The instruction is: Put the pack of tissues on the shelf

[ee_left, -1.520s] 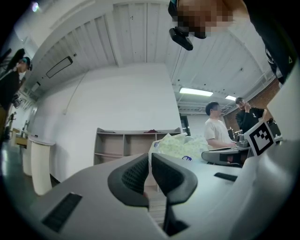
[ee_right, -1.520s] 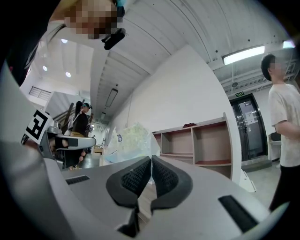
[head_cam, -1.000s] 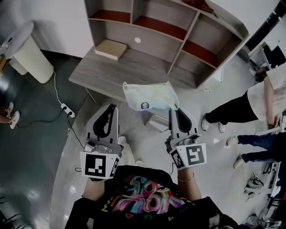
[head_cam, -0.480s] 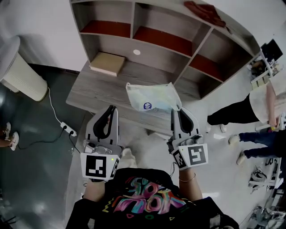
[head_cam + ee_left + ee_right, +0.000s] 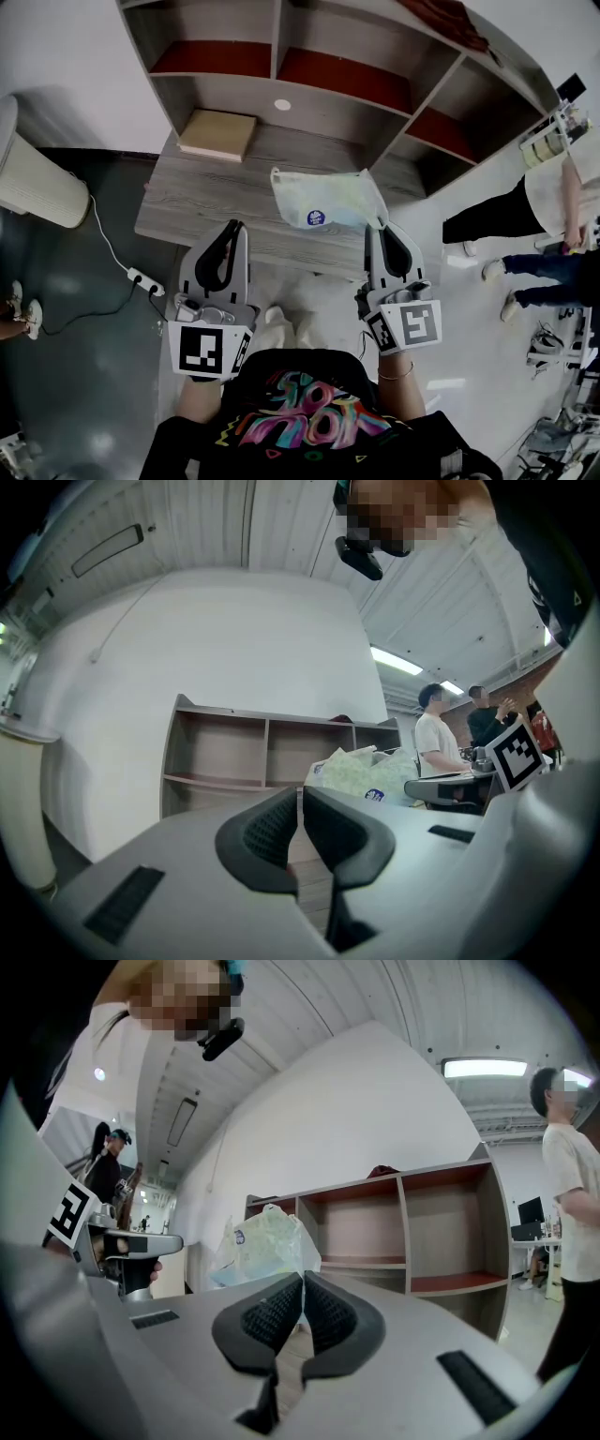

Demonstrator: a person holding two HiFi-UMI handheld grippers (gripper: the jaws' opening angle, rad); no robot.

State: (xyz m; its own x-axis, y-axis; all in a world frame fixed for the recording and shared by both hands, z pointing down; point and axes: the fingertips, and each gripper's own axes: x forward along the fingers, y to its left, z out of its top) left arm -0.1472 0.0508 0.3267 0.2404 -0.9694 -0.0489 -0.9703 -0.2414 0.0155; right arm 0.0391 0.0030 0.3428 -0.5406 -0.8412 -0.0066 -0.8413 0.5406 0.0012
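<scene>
Shelf point(image 5: 277, 37) looms nearer than before — right gripper point(image 5: 378, 226) still pinching tissue pack point(image 5: 323, 198)

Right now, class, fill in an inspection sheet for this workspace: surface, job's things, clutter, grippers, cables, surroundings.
Surface: grey wooden desk, largely bare.
Job's things: white plastic-wrapped pack of tissues, held up; brown wooden shelf unit.
Clutter: flat tan box on the desk.
Grippers: right gripper, jaws shut on the pack's edge; left gripper, jaws shut, empty.
Cables: white corded power strip on the floor.
Surroundings: white ribbed bin; people standing at right.
</scene>
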